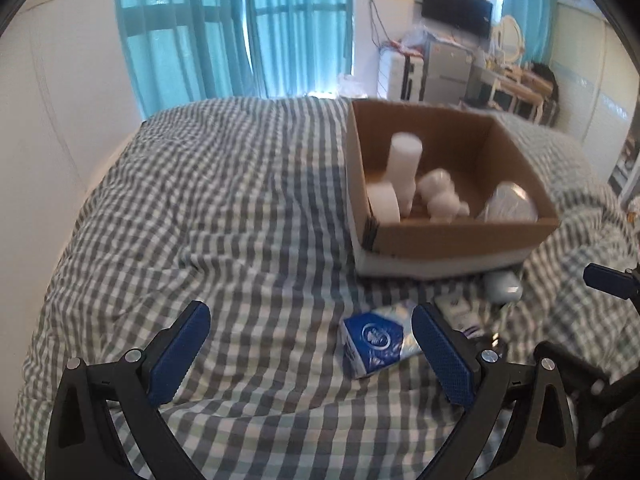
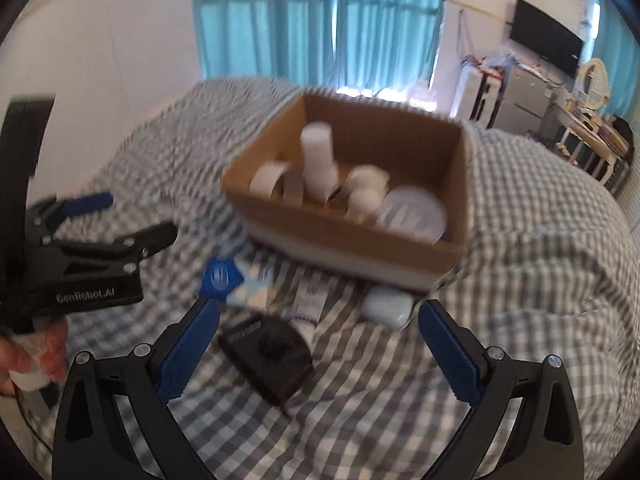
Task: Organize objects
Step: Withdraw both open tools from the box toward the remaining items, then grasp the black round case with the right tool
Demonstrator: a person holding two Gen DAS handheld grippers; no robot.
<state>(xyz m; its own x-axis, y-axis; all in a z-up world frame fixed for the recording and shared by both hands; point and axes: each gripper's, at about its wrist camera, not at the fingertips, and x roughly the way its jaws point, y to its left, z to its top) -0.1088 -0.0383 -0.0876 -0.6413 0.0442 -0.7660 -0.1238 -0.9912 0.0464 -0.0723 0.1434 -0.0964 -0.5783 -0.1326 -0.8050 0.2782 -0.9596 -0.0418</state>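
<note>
A cardboard box (image 1: 456, 236) stands on the checked bed and holds a white bottle (image 1: 404, 168), a tape roll (image 1: 384, 202) and other white items. It also shows in the right wrist view (image 2: 340, 224). In front of it lie a blue tissue pack (image 1: 376, 340) (image 2: 236, 280), a white tube (image 2: 310, 300), a pale blue case (image 2: 386, 304) (image 1: 502, 286) and a black object (image 2: 268, 356). My left gripper (image 1: 312, 320) is open and empty, just left of the tissue pack. My right gripper (image 2: 320, 316) is open and empty above the black object.
The checked bedspread (image 1: 220, 200) covers the whole bed. A white wall is at the left and teal curtains (image 1: 240, 28) hang behind. Furniture and a wall screen (image 1: 456, 6) stand at the far right. The left gripper (image 2: 132, 220) shows in the right wrist view.
</note>
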